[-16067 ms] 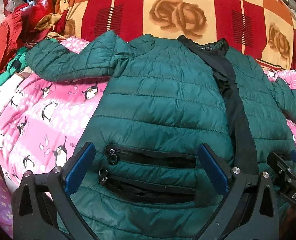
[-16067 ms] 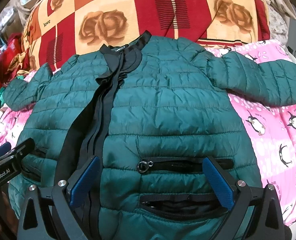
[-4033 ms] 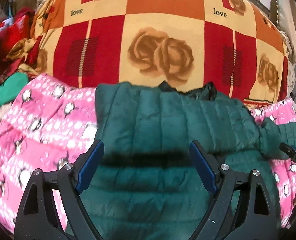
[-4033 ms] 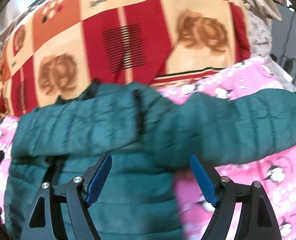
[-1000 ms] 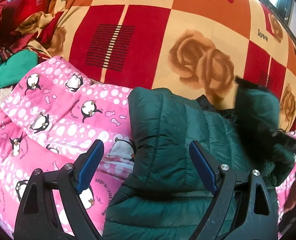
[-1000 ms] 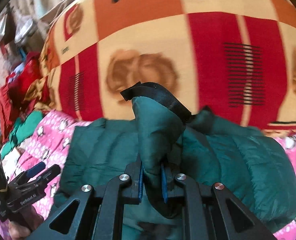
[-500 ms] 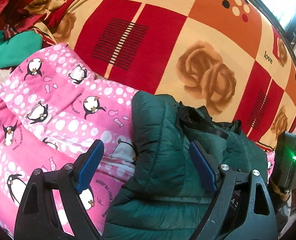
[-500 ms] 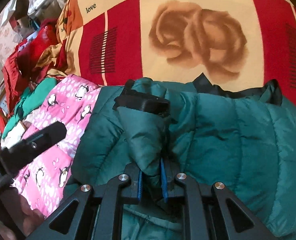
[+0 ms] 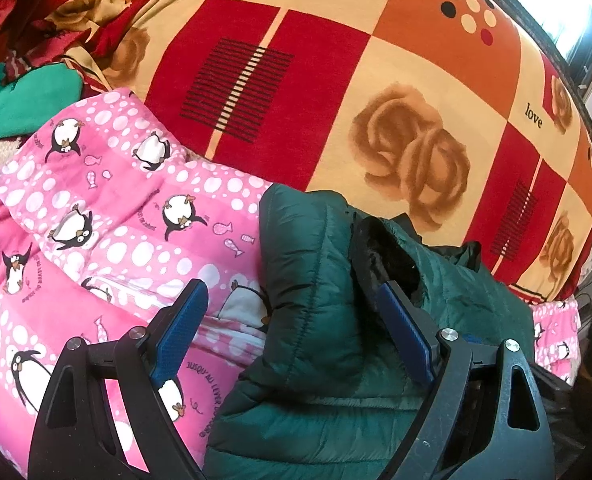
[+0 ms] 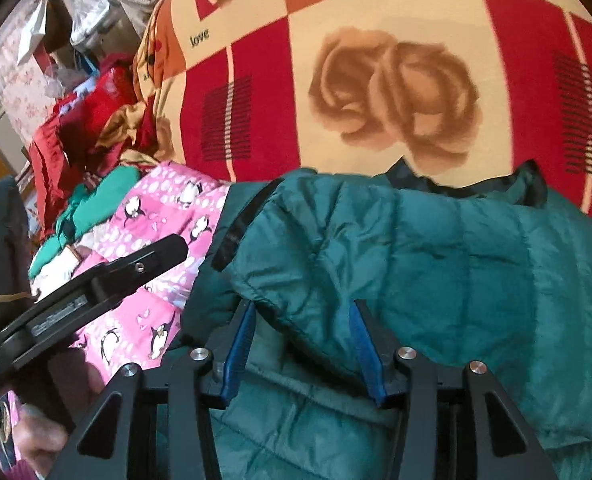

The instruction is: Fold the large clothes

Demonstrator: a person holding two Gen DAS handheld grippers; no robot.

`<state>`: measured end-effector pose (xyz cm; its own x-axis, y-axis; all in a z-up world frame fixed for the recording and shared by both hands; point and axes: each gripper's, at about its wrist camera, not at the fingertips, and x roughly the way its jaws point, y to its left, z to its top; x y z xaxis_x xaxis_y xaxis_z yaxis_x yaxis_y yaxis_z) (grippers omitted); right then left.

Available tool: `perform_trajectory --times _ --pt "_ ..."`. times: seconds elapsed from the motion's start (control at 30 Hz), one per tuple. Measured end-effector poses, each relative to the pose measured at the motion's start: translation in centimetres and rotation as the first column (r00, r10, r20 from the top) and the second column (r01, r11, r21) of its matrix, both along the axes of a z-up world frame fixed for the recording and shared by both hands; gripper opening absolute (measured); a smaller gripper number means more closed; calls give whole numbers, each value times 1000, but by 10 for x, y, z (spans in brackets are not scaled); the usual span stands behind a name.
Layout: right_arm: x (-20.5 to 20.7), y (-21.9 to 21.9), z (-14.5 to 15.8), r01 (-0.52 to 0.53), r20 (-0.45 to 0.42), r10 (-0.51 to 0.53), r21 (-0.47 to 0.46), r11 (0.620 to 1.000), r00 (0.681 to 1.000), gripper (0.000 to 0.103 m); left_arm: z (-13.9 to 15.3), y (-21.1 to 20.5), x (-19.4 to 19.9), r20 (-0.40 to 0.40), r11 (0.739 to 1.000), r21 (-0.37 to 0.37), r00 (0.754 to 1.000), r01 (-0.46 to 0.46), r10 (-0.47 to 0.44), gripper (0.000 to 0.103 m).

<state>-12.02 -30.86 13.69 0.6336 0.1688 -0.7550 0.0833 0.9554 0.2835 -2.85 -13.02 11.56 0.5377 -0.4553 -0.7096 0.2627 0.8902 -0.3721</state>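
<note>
The green puffer jacket (image 10: pixel 436 248) lies partly folded on the pink penguin quilt (image 9: pixel 108 216), its sleeve laid across the body. The right tool (image 10: pixel 302 336) is spread apart over the sleeve fabric, gripping nothing; the left tool (image 9: pixel 292 336) is likewise released. The sleeve should be pressed flat before the next fold is taken.

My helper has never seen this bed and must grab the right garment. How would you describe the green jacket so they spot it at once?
Start at the big red, orange and cream rose-print blanket; in front of it lies a pink penguin-print quilt. On that quilt sits the dark green quilted puffer jacket, folded into a bundle. Its stitched puffy panels and black trim set it apart from the plain, brighter green cloth at the bed's far-left edge.
</note>
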Motion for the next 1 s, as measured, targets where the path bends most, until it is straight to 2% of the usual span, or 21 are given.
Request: perform_trajectory --times 0.1,0.23,0.3,0.47,0.67,0.73,0.83,0.87,0.9,0.93,0.97,1.0 --pt "-16 -16 13 36 25 -36 -5 999 999 47 1 0 0 -9 999 -28 1000 16 -16 87" --pt "-45 -49 24 122 46 -122 7 992 991 47 2 4 1 -46 985 -166 997 56 -65 87" --pt "-65 -70 27 171 56 -173 24 985 983 47 1 5 3 -77 976 -212 995 50 -68 87" --pt "-125 -115 26 258 66 -262 58 964 963 47 3 -8 1 -117 967 -250 990 45 -76 87" --pt "-168 -157 17 328 28 -329 42 944 944 49 -6 -50 6 -165 988 -141 982 71 -94 89" --pt "-177 -169 15 351 36 -354 64 934 935 50 -5 -64 4 -137 994 -82 987 71 -82 89" --pt "-188 -184 8 381 26 -385 97 919 923 59 -3 -87 1 -112 995 21 990 93 -90 89" --pt "-190 -188 4 388 16 -392 108 915 920 61 -4 -90 -1 -102 994 35 990 101 -97 89" --pt "-193 -193 2 391 11 -395 114 913 919 61 -2 -96 -3 -78 992 51 991 116 -111 83" --pt "-194 -196 -2 395 3 -398 121 911 917 61 -2 -99 -3 -65 991 54 991 120 -116 60" --pt "-195 -198 -5 398 -2 -401 128 909 916 61 0 -103 -3 -54 990 76 992 119 -115 44" --pt "-195 -199 -8 399 -9 -401 133 907 916 61 1 -105 -1 -56 988 97 992 119 -114 23"
